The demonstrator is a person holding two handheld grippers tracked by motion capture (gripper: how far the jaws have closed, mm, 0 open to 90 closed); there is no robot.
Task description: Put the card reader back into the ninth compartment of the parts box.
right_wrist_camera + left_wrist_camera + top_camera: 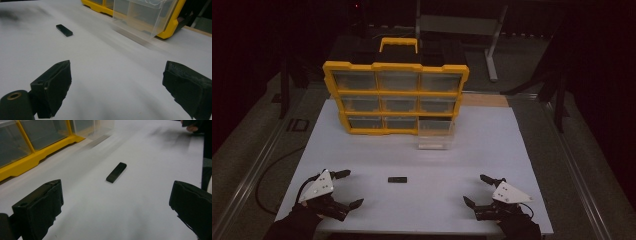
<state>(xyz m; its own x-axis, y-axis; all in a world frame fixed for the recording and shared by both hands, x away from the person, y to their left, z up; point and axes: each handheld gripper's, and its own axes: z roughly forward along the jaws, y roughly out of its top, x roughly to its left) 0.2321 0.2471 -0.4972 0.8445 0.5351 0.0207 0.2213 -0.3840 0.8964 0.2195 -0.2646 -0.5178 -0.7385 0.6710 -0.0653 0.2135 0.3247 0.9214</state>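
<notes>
A small flat black bar [397, 179] lies on the white table top [422, 155], midway between both hands; it appears ahead of the jaws as the bar [116, 172] and far left as the bar [64, 30]. My left gripper [349, 188] rests at the front left, open and empty, jaws wide in its own view [115, 207]. At the front right, my right gripper [477, 189] also stands open with nothing between its jaws [117, 87]. A yellow organiser [396, 95] with clear drawers stands at the back; one clear drawer [435, 134] is pulled out at its lower right.
The organiser's black-and-yellow handle [398, 45] rises behind it. A cable [269, 172] loops off the table's left side. Metal rails [257, 165] run along both sides. A grey stand [492, 45] is in the dark background.
</notes>
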